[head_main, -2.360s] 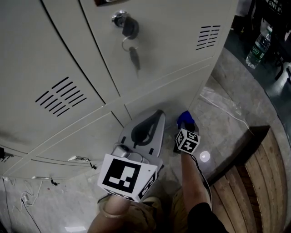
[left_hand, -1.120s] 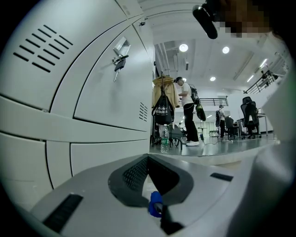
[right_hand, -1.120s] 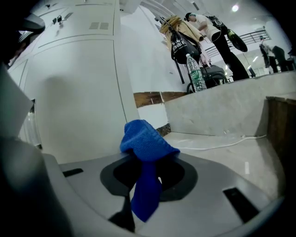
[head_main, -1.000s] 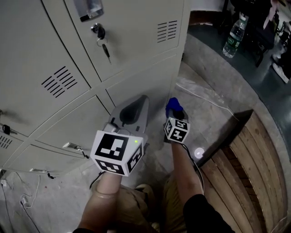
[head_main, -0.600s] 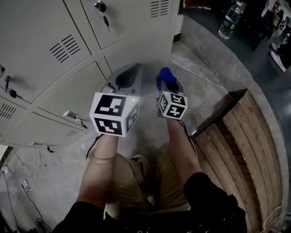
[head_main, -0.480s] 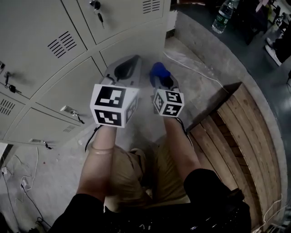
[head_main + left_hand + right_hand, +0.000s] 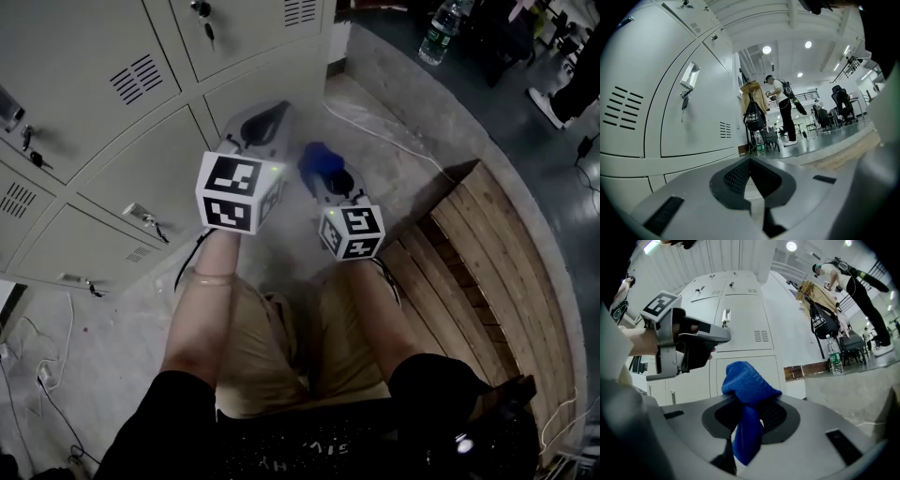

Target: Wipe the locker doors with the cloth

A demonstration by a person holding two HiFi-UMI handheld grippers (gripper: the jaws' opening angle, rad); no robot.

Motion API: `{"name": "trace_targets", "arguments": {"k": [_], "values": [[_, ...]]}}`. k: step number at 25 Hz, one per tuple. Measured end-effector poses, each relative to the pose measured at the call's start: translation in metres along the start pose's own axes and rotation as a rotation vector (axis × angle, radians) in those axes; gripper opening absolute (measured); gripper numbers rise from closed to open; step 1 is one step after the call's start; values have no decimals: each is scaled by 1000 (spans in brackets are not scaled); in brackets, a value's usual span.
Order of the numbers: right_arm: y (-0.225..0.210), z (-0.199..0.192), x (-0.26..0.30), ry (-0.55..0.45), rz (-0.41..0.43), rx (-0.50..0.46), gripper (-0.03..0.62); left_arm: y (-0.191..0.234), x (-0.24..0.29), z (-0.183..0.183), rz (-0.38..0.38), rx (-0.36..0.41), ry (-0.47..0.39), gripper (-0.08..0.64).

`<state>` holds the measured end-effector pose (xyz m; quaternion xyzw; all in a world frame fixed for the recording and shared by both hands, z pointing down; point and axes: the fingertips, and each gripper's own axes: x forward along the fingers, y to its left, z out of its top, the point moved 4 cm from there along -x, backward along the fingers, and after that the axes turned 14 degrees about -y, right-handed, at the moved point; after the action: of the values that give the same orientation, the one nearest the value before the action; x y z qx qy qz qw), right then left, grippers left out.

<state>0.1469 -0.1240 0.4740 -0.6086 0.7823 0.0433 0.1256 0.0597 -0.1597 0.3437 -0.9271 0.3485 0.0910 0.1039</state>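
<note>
Drawn back from the lockers

The left gripper (image 7: 274, 111) and right gripper (image 7: 322, 174) had pulled away from the locker doors (image 7: 141, 150) since a moment before, and now sat nearer the person's knees. The right gripper's fingers pinched the blue cloth (image 7: 317, 156), which bunched above the fingertips and hung down between them, clear of the doors. The left gripper's fingers were pressed together with nothing between them, its tip pointing toward the lower doors, just beside the right gripper. A key (image 7: 207, 30) hung from a lock on an upper door. A water bottle (image 7: 434, 36) stood well apart, beyond the grey floor (image 7: 403, 122), and wooden planks (image 7: 469, 272) lay beside the person's right leg.
</note>
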Motion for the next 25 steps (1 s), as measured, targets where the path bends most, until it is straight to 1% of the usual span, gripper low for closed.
{"name": "trace_targets", "arguments": {"k": [5, 8, 10, 12, 14, 16, 17, 21, 25], "values": [[6, 11, -17, -14, 25, -1, 89, 1, -1, -4, -6, -10, 11, 6], [8, 8, -23, 7, 36, -18, 89, 4, 0, -9, -2, -8, 24, 6], [8, 7, -26, 13, 42, -21, 89, 4, 1, -12, 9, -37, 33, 6], [8, 11, -28, 4, 45, -20, 89, 1, 2, -10, 7, -54, 25, 6], [6, 13, -29, -3, 41, -13, 89, -5, 4, -6, -10, -21, 18, 6], [5, 12, -31, -1, 34, -2, 89, -10, 5, -9, -30, 21, 35, 6], [4, 11, -31, 1, 31, 2, 89, -12, 5, -12, -36, 23, 45, 6], [4, 9, -27, 6, 31, 9, 89, -8, 4, -15, -23, -49, 54, 6], [2, 4, -25, 11, 18, 31, 89, -1, 3, -20, -4, -63, 74, 6]]}}
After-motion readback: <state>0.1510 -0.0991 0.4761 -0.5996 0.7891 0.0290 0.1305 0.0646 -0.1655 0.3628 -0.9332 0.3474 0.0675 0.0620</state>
